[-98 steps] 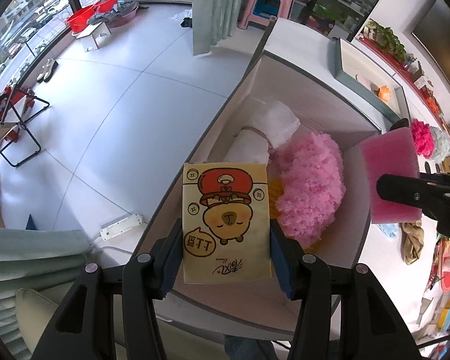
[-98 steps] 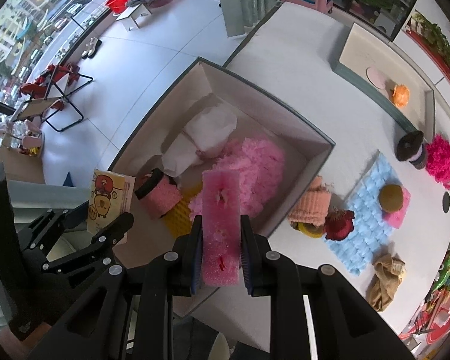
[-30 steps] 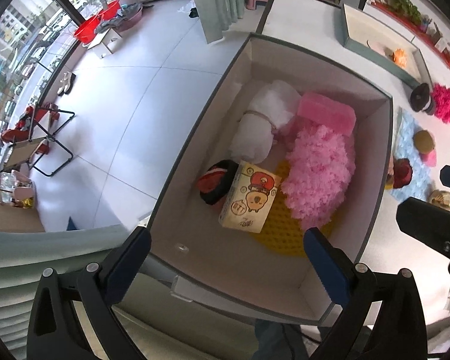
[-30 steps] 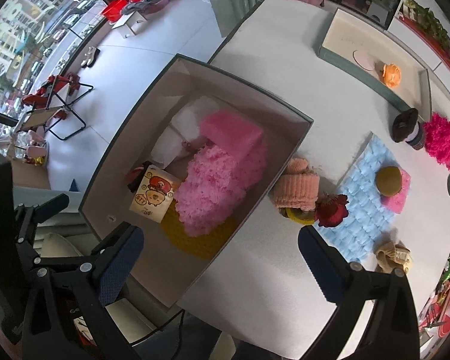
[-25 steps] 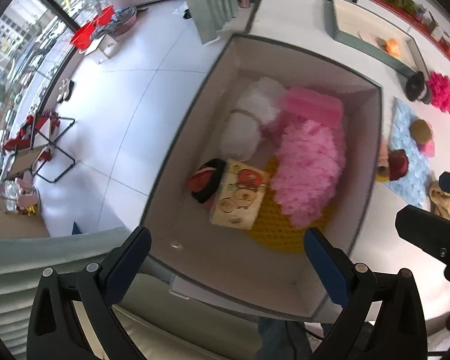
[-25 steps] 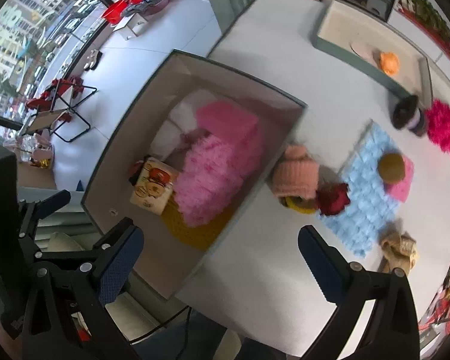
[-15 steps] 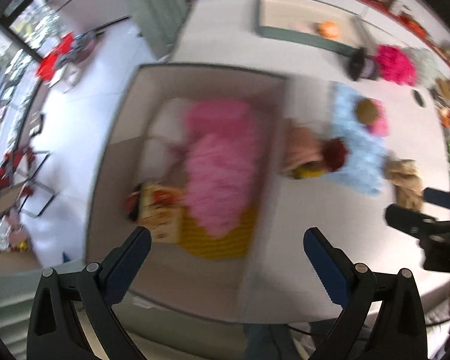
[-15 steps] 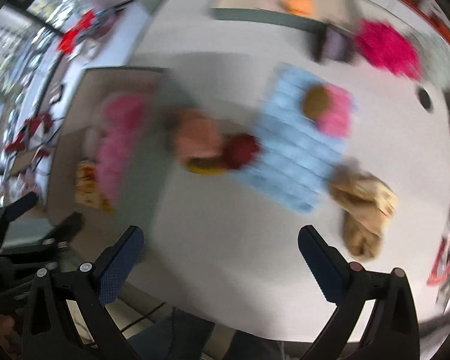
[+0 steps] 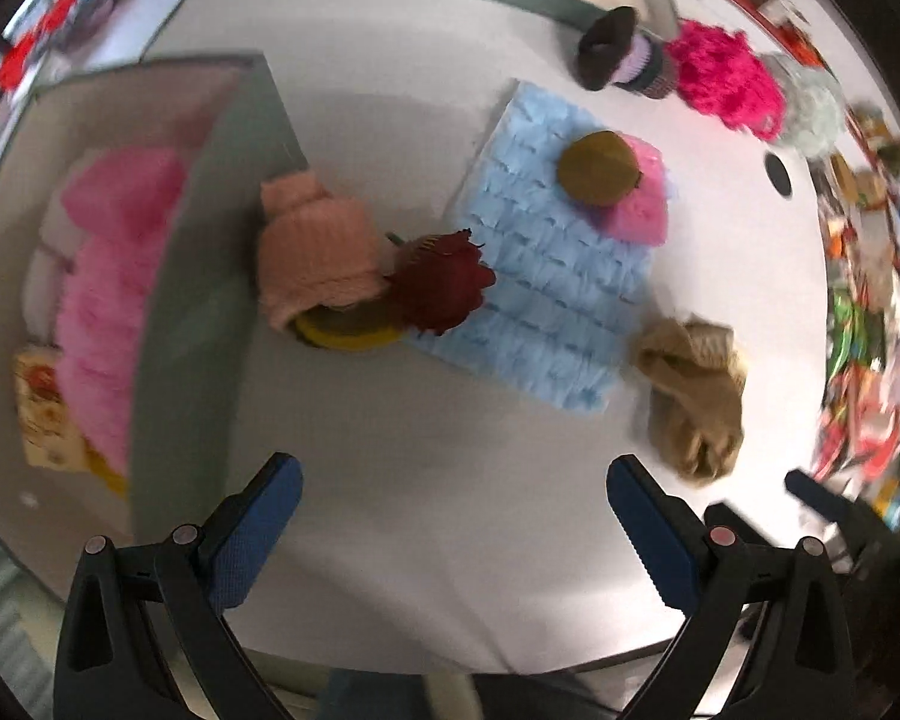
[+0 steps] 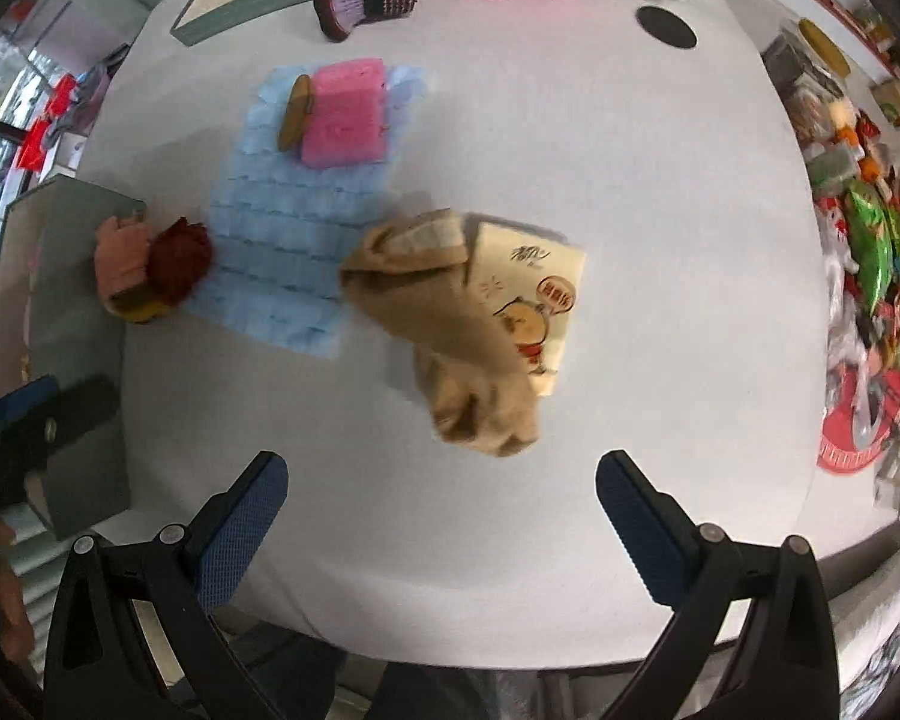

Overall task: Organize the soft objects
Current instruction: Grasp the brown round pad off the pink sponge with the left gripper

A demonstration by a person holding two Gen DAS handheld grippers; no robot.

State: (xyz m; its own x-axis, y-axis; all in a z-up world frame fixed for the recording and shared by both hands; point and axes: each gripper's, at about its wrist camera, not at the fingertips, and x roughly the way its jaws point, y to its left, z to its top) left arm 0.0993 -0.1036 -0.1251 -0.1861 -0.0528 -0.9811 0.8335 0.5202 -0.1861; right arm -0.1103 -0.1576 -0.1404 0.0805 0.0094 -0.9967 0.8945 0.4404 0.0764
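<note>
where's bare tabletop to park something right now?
Best patch: the near strip of table between the right gripper and the tan cloth. Also bare: right of the tissue pack, below the black disc. Crowded: the blue mat, and beside the box.

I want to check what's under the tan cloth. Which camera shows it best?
The right wrist view: the tan cloth sits central, draped over a cartoon tissue pack. The left wrist view shows the cloth off to the side, blurred, no pack visible.
</note>
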